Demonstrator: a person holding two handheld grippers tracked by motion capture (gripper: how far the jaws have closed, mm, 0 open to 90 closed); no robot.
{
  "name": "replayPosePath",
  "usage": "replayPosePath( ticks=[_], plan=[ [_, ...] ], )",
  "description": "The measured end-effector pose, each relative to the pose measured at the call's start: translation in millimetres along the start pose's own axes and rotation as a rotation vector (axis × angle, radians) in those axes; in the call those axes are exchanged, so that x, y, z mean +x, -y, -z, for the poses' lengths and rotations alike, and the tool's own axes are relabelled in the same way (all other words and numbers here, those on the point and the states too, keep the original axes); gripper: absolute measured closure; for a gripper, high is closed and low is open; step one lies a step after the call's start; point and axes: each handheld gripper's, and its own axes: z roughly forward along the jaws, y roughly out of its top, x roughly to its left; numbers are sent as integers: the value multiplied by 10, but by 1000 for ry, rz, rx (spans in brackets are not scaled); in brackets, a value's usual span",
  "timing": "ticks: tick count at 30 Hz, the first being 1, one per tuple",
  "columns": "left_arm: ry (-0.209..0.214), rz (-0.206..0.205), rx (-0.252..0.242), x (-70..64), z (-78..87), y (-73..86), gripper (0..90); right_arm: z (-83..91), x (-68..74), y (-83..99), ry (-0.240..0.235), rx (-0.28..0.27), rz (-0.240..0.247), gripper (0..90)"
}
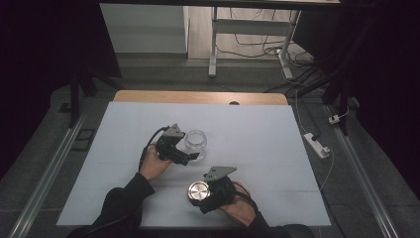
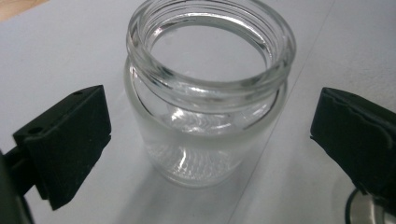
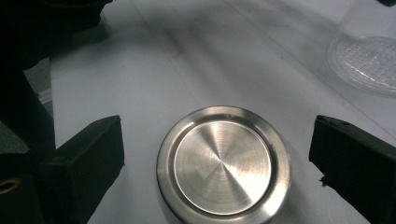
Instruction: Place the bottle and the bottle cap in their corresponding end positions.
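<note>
Two sets of tongs are at work, both spread apart and gripping nothing. The left tongs [image 2: 210, 140] straddle the open glass jar [image 2: 208, 88], which stands upright near the middle of the white surface [image 1: 257, 129]. At about five o'clock from the jar, the right tongs [image 3: 215, 168] flank the steel lid [image 3: 223, 163], which lies flat. The glass looks slick: an off-centre squeeze could tip or skid the jar. The lid's low rim gives little purchase, so the right pads may slip off.

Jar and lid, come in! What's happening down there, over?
Both grippers open, fingers apart. Left gripper straddles the open glass jar, no contact. Right gripper flanks the metal lid flat on table. Nothing in the way.
</note>
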Motion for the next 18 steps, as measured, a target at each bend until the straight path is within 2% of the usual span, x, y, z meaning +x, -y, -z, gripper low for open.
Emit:
replayPosePath(
  ticks=[4,7,14,18],
  plan=[
    [18,4,2,-11,63,10,0,27,-10,-5,2,-2,-13,19],
    [22,-2,5,-28,113,17,0,49,-22,-7,6,-3,-14,15],
    [42,11,-2,-63,226,49,0,86,-62,-4,20,8,-9,10],
    [57,15,-9,-87,283,69,0,133,-91,-11,33,-4,-11,6]
  ],
)
